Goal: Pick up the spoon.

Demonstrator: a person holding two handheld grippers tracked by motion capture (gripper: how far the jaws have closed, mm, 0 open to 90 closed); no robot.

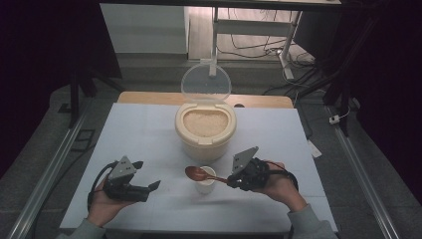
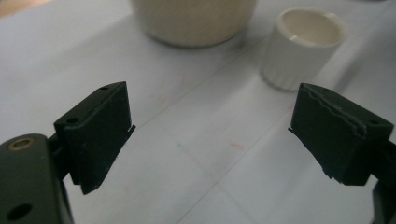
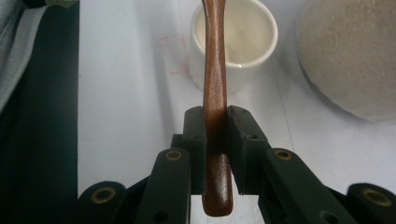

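A cream tub of rice (image 1: 205,130) stands mid-table with its clear lid (image 1: 205,83) tipped up behind it. Just in front stands a small white cup (image 1: 205,183). My right gripper (image 1: 233,180) is shut on the handle of a brown wooden spoon (image 1: 197,173), whose bowl hovers over the cup. In the right gripper view the spoon handle (image 3: 215,93) runs up between the pads over the cup (image 3: 236,42), with the rice (image 3: 350,51) at the right. My left gripper (image 1: 147,177) is open with nothing between its jaws, left of the cup (image 2: 302,46).
The white table (image 1: 149,129) has bare room to the left and right of the tub. A wooden board edge (image 1: 149,97) shows behind the table. Metal rails (image 1: 54,164) run along both sides, and cables lie on the floor beyond.
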